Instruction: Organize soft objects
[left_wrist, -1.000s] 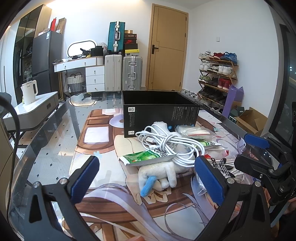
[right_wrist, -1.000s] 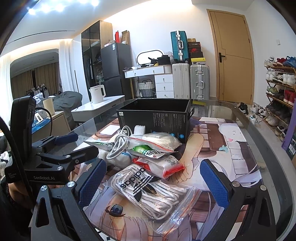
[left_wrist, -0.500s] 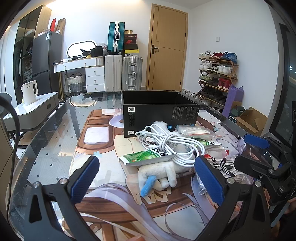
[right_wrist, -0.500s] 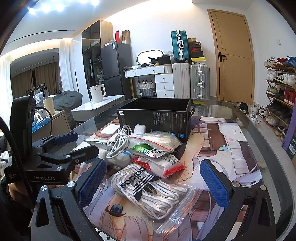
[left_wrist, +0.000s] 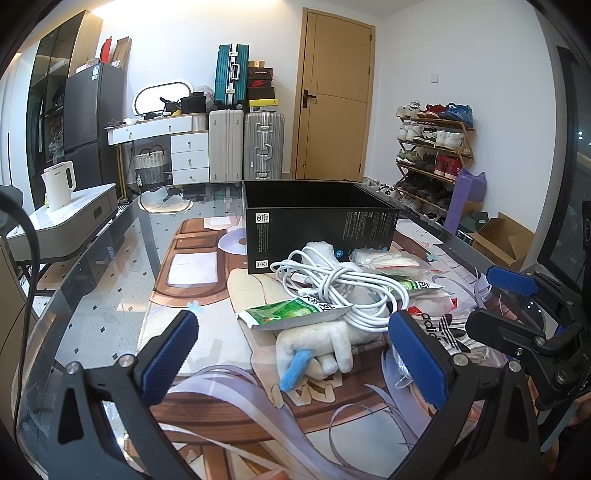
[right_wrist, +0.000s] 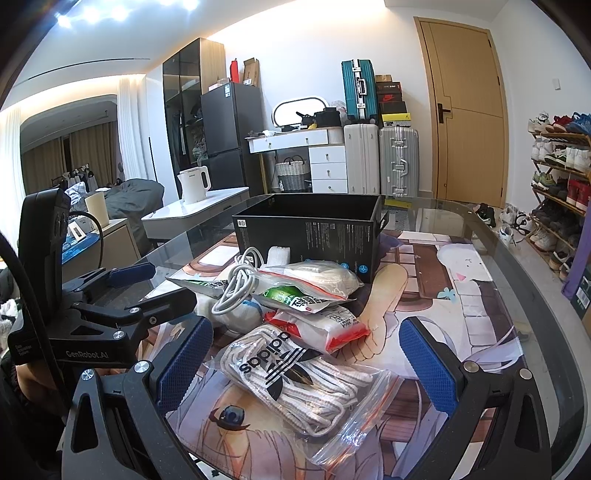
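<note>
The white plush toy (left_wrist: 325, 343) lies largely buried under the coiled white cable (left_wrist: 332, 284) and green sachet (left_wrist: 295, 312). Small print on the black box (left_wrist: 321, 229) is unreadable. The right claw (left_wrist: 517, 295) is cut off by the left view's edge.

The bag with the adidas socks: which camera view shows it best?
The right wrist view: the bag with the adidas socks lies whole and unobstructed between the open right claw. In the left wrist view only a part of it shows behind a claw finger.
</note>
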